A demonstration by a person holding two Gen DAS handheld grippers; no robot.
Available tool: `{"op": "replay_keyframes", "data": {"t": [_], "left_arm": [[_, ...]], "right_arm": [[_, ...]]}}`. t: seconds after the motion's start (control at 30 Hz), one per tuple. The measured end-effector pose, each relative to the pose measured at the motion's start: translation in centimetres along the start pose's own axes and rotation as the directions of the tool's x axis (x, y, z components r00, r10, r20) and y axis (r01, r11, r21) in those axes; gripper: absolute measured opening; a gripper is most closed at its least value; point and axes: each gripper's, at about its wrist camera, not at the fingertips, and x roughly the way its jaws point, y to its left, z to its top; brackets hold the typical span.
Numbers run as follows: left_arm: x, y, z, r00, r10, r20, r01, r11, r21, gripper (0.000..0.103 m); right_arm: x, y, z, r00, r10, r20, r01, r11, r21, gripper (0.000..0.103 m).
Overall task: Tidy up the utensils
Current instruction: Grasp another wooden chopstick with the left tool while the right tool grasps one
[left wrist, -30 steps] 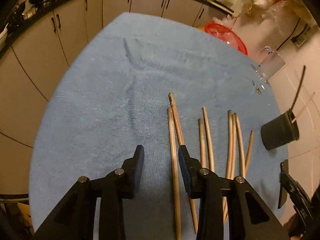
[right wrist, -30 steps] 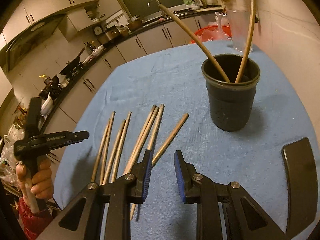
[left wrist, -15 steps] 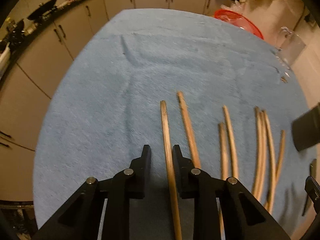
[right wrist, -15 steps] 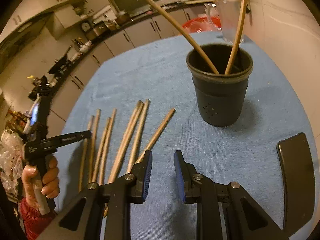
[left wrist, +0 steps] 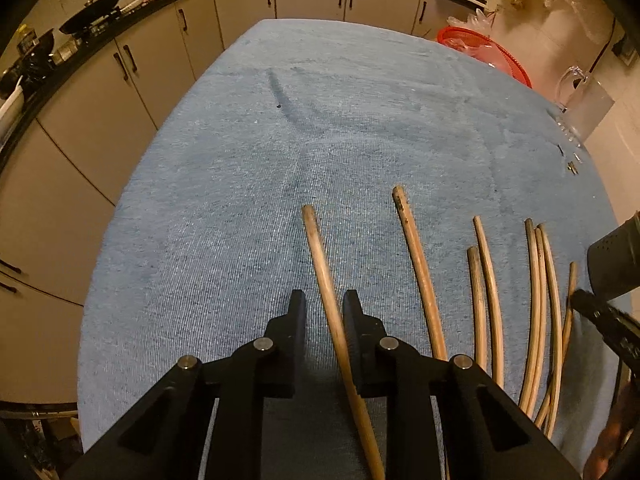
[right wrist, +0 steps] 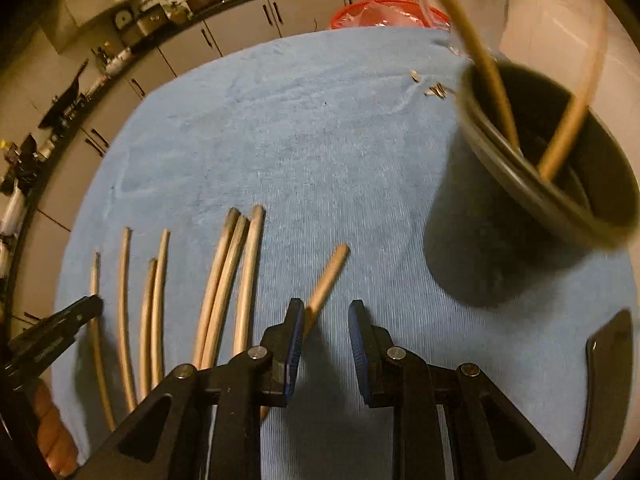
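The left claw (left wrist: 324, 320) straddles the leftmost chopstick (left wrist: 320, 264), which runs up between its two black fingers; the stick lies against the right finger with a gap on the left side, so the jaws are narrowed but whether they actually grip it cannot be told. The other chopsticks (left wrist: 488, 300) lie side by side on the blue towel-covered surface (left wrist: 320, 120) to the right of that one, roughly parallel, their far ends pointing away from the camera. In the right wrist view, the right claw (right wrist: 322, 322) hangs parted above the towel, holding nothing, with one angled chopstick (right wrist: 326, 276) passing just beside its left finger. A black utensil cup (right wrist: 500, 248) stands to the right on the surface with two chopsticks (right wrist: 560, 140) leaning inside it. A red basket (left wrist: 488, 52) and a clear pitcher (left wrist: 588, 100) sit at the far right edge.
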Motion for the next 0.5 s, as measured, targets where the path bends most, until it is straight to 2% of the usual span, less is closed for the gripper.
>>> {"op": "replay_keyframes", "data": {"t": [0.1,0.17,0.27,0.37,0.5], "left_arm": [[0.2,-0.2,0.6,1.0,0.016,0.0,-0.016,1.0,0.022,0.021],[0.4,-0.3,0.9,0.999,0.04,0.01,-0.04,0.999,0.028,0.021],[0.2,-0.5,1.1,0.999,0.045,0.02,-0.045,0.999,0.023,0.011],[-0.2,-0.1,0.6,0.999,-0.018,0.028,0.017,1.0,0.021,0.008],[-2.2,0.7,-0.2,0.993,-0.085,0.077,0.085,0.996,0.003,0.008]], "right_arm": [[0.8,1.5,0.8,0.999,-0.034,-0.023,0.033,0.998,-0.054,0.026],[1.1,2.6,1.2,0.999,-0.035,-0.024,0.032,0.994,-0.104,0.021],[1.3,3.6,1.5,1.0,-0.015,-0.025,0.01,0.987,-0.158,0.013],[0.5,3.0,1.5,0.999,0.045,-0.015,-0.047,0.99,-0.13,0.007],[-3.3,2.3,1.0,0.986,0.139,0.094,-0.128,0.985,-0.112,0.007]]}}
